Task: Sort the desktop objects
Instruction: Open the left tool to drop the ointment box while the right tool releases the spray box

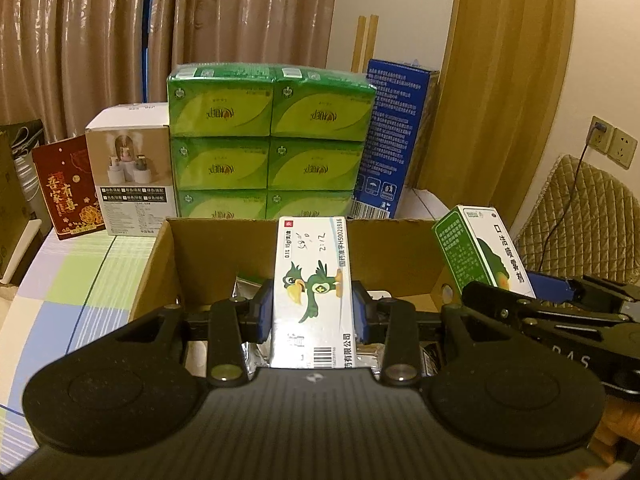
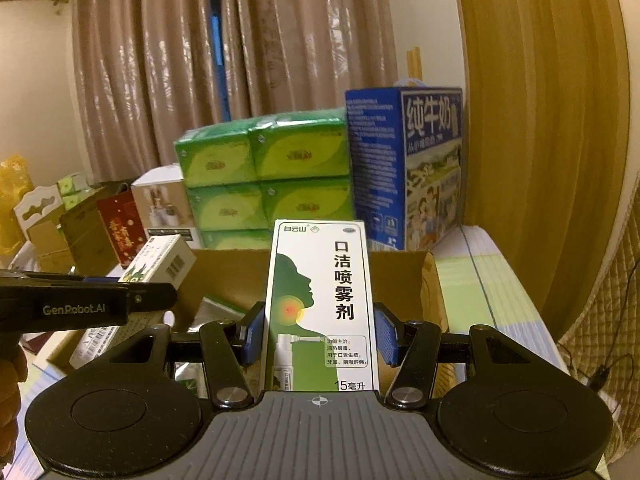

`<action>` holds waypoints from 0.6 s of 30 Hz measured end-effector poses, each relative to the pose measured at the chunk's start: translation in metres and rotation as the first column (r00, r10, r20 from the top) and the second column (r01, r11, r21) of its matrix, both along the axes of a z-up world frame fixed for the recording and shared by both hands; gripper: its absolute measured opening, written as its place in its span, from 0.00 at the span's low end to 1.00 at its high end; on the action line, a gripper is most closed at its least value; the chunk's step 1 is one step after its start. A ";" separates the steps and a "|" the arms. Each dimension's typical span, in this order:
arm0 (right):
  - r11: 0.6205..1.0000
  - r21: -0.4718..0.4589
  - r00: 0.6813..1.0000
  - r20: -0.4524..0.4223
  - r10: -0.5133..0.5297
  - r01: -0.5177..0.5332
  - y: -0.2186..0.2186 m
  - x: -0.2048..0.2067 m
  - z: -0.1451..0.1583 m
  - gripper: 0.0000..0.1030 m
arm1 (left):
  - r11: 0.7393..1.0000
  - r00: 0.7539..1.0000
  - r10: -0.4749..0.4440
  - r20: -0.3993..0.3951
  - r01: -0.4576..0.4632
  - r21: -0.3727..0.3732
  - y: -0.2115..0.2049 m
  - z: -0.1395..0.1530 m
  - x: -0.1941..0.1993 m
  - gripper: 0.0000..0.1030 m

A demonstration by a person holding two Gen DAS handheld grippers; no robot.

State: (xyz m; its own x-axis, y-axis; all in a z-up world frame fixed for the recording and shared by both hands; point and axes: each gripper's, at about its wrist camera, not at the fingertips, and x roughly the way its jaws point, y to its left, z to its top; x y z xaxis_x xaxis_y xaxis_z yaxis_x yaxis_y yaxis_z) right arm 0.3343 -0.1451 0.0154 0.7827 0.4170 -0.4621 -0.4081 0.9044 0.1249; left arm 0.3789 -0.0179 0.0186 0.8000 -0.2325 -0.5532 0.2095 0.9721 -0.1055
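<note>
Cardboard box (image 1: 256,256) sits open on the checked tabletop (image 1: 76,280), with foil packs (image 1: 248,286) inside. Left gripper (image 1: 312,314) has its jaws clenched on a white parrot carton (image 1: 311,292), held upright over the box. Right gripper (image 2: 318,338) grips a spray carton (image 2: 320,304) the same way — also above the box. Behind stand green tissue packs (image 1: 268,140), a blue milk case (image 2: 404,168) and a white box (image 1: 132,168).

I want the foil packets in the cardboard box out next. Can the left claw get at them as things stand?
Probably not yet. The left claw is shut on the parrot box, so it has no free grip. The foil packets lie in the cardboard box just below it, with nothing else over them.
</note>
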 end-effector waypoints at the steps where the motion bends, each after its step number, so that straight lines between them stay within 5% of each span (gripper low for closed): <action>1: 1.000 0.000 1.000 -0.005 -0.003 0.003 0.000 0.002 -0.002 0.51 | 1.000 1.000 0.003 -0.004 -0.003 0.000 0.000 -0.002 0.002 0.32; 18: 1.000 0.000 1.000 -0.025 -0.009 0.009 0.001 0.008 -0.009 0.51 | 1.000 0.999 0.012 -0.039 -0.012 0.008 0.001 -0.022 0.015 0.32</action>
State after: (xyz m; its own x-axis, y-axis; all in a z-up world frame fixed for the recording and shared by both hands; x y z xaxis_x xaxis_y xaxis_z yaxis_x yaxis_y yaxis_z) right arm 0.3427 -0.1437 0.0066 0.7743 0.4102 -0.4819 -0.3970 0.9079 0.1348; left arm 0.3943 -0.0172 -0.0033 0.7805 -0.2185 -0.5858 0.1934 0.9754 -0.1061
